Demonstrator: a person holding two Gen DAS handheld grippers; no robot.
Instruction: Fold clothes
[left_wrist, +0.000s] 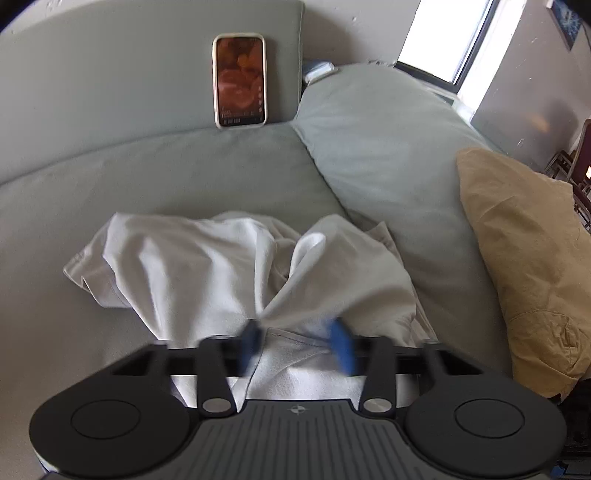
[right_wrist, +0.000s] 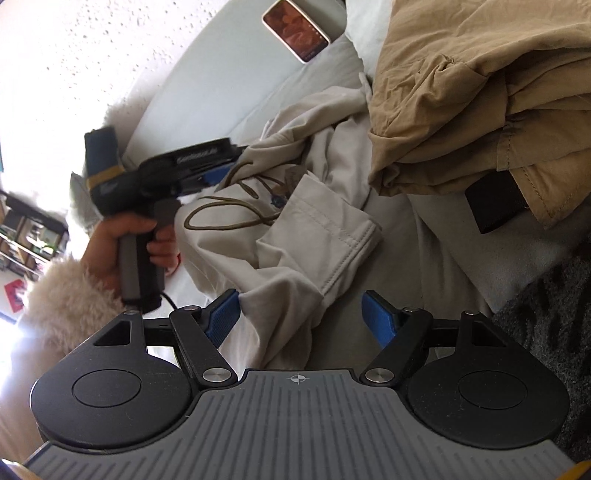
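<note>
The pale garment (left_wrist: 236, 266) lay rumpled on the sofa (left_wrist: 155, 173) beside a tan pile (right_wrist: 480, 92), the left gripper (left_wrist: 297, 343) blurred with jaws parted around a bunched edge, the right gripper (right_wrist: 301, 319) gaping wide at a hem; pinching matching corners would, I judged, serve best.

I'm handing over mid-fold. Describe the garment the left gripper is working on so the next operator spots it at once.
On the grey-green bed, below the phone propped against the headboard, lies a crumpled off-white garment with the left gripper at its near edge. Unlike the tan clothes heaped to its right, it is pale and carries a brown drawstring.
</note>
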